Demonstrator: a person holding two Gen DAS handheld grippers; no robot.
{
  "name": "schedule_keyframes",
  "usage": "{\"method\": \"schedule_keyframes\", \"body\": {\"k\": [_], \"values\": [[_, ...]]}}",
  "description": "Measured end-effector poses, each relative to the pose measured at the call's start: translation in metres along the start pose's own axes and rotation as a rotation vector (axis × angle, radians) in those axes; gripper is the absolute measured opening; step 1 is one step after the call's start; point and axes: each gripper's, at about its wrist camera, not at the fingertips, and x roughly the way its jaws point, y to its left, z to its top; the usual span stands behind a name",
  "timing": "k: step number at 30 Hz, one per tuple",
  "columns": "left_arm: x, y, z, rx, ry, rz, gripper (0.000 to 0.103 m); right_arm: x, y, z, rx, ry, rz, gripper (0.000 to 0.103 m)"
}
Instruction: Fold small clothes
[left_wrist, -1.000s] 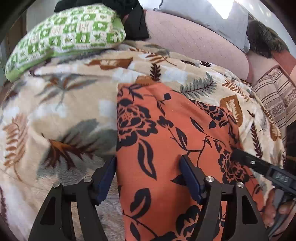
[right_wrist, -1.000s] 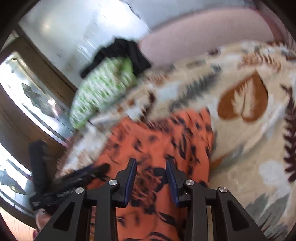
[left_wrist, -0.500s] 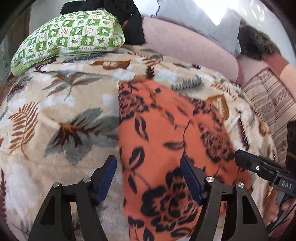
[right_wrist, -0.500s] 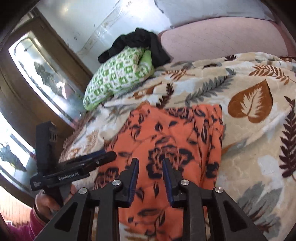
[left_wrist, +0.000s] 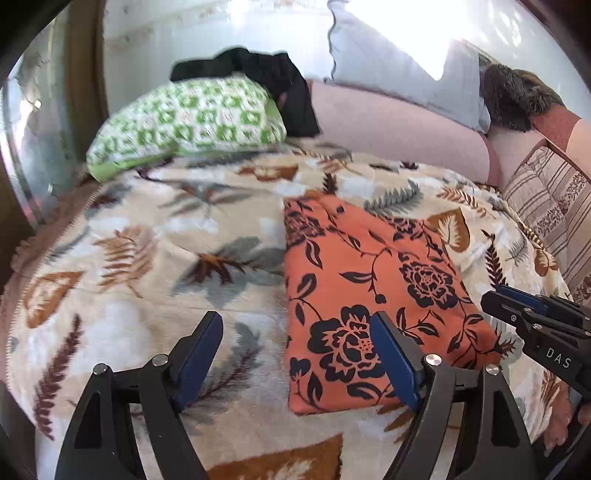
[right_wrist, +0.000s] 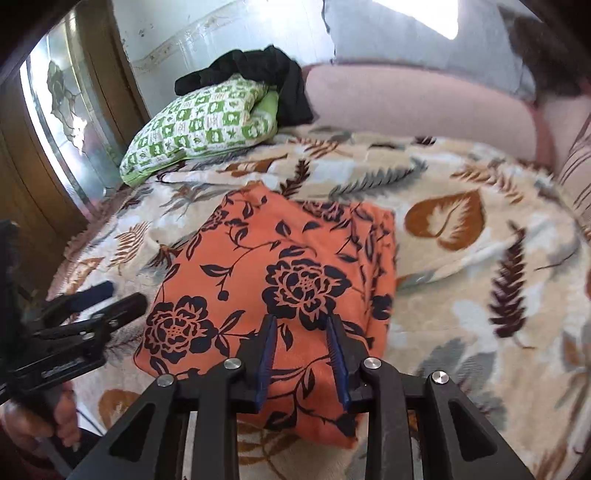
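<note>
On the body of my right tool, seen at 3 o'clock in the left wrist view, white letters read "DAS"; the lettering on my left tool in the other view is too blurred to read. My left tool hangs above the bed with its fingers wide apart and nothing between them, the right finger over the near edge of the folded orange floral garment. My right tool hovers over the same garment with its fingers a modest gap apart, gripping nothing. My hand shows at 8 o'clock in the right wrist view, wrapped around the left tool's handle. The garment lies flat as a neat rectangle on a cream leaf-print blanket covering the bed. At 11 o'clock sits a green-and-white checked pillow with a black cloth draped over its far end. Beyond it runs a pink bolster with a grey pillow leaning at 1 o'clock, and a wood-framed glass door stands at 10 o'clock.
</note>
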Motion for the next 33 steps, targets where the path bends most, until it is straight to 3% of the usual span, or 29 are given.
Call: {"method": "schedule_keyframes", "body": {"k": [4, 5, 6, 7, 11, 16, 18, 20, 24, 33], "values": [[-0.036, -0.003, 0.004, 0.01, -0.068, 0.092, 0.083, -0.034, 0.012, -0.004, 0.008, -0.058, -0.07, 0.036], [-0.046, -0.003, 0.004, 0.01, -0.089, 0.105, 0.083, -0.041, 0.016, -0.006, 0.004, -0.069, -0.089, 0.045], [-0.056, -0.002, 0.005, 0.006, -0.11, 0.111, 0.083, -0.052, 0.02, -0.007, -0.006, -0.092, -0.112, 0.061], [-0.064, -0.002, 0.006, 0.0, -0.13, 0.112, 0.083, -0.062, 0.024, -0.009, -0.017, -0.115, -0.127, 0.064], [-0.098, -0.002, 0.008, -0.031, -0.202, 0.105, 0.084, -0.1, 0.04, -0.009, -0.073, -0.187, -0.197, 0.064], [-0.139, -0.007, 0.01, -0.04, -0.278, 0.092, 0.085, -0.141, 0.048, -0.009, -0.076, -0.247, -0.222, 0.064], [-0.153, -0.008, 0.01, -0.04, -0.306, 0.092, 0.087, -0.157, 0.052, -0.008, -0.081, -0.267, -0.228, 0.064], [-0.168, -0.009, 0.011, -0.032, -0.341, 0.1, 0.097, -0.168, 0.055, -0.008, -0.078, -0.289, -0.231, 0.064], [-0.192, -0.013, 0.009, -0.017, -0.406, 0.14, 0.098, -0.189, 0.064, -0.007, -0.089, -0.32, -0.253, 0.064], [-0.205, -0.004, 0.009, -0.061, -0.383, 0.147, 0.098, -0.218, 0.071, -0.007, -0.072, -0.353, -0.268, 0.064]]}}
